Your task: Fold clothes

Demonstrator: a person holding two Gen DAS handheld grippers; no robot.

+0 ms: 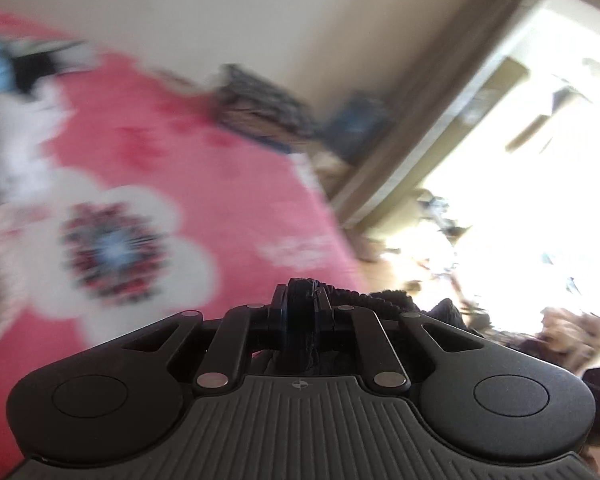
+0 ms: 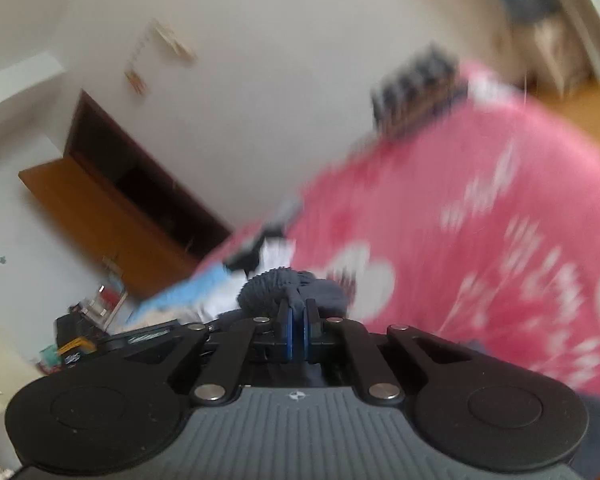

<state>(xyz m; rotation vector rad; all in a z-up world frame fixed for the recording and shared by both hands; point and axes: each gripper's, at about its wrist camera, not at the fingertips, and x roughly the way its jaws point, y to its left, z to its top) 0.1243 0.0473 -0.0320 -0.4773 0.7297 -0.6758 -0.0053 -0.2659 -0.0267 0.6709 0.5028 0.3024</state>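
Note:
In the left wrist view my left gripper (image 1: 306,300) is shut on a fold of dark knit garment (image 1: 356,294), which bunches between the pads and trails off to the right and below. The right wrist view shows my right gripper (image 2: 299,306) shut on the same kind of dark grey ribbed garment (image 2: 272,284), a bundle of it bulging just beyond the blue pads. Both views are blurred. A pink bedspread with white flowers (image 1: 204,184) (image 2: 460,216) lies beneath both grippers.
A pile of white and light blue clothes (image 1: 16,92) (image 2: 192,292) lies on the bed. A dark patterned bundle (image 1: 260,108) (image 2: 416,88) sits at the bed's far edge by the wall. A bright doorway (image 1: 520,160) and a wooden cabinet (image 2: 112,216) flank the bed.

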